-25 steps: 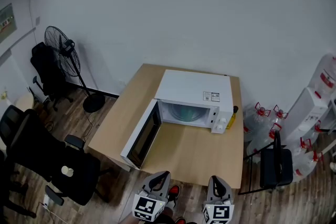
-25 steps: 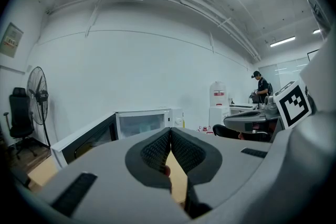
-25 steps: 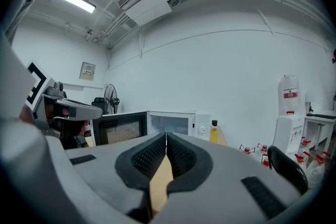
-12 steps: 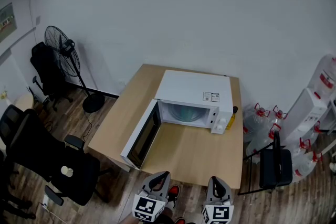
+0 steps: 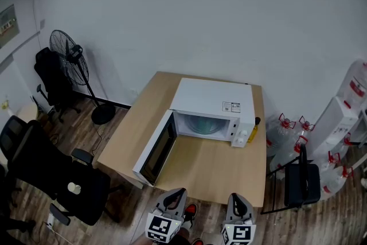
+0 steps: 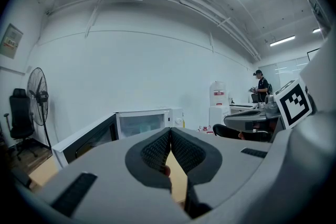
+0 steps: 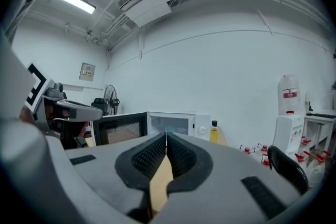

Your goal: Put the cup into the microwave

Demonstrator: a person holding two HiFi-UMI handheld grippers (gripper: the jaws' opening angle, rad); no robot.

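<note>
The white microwave (image 5: 213, 105) stands on the wooden table (image 5: 218, 172) with its door (image 5: 155, 147) swung open to the left. Something pale green shows inside its cavity (image 5: 200, 123); I cannot tell whether it is a cup or the turntable. No cup shows on the table. My left gripper (image 5: 174, 192) and right gripper (image 5: 237, 195) hover side by side at the table's near edge, both facing the microwave. In the left gripper view the left gripper (image 6: 170, 130) is shut with nothing between its pads. The right gripper (image 7: 166, 135) is likewise shut and empty, with the microwave (image 7: 173, 124) ahead.
A yellow bottle (image 5: 253, 128) stands by the microwave's right side. A standing fan (image 5: 71, 57) and black office chairs (image 5: 54, 172) are to the left. Water jugs (image 5: 285, 130), a black chair (image 5: 301, 181) and a water dispenser (image 5: 338, 117) are to the right.
</note>
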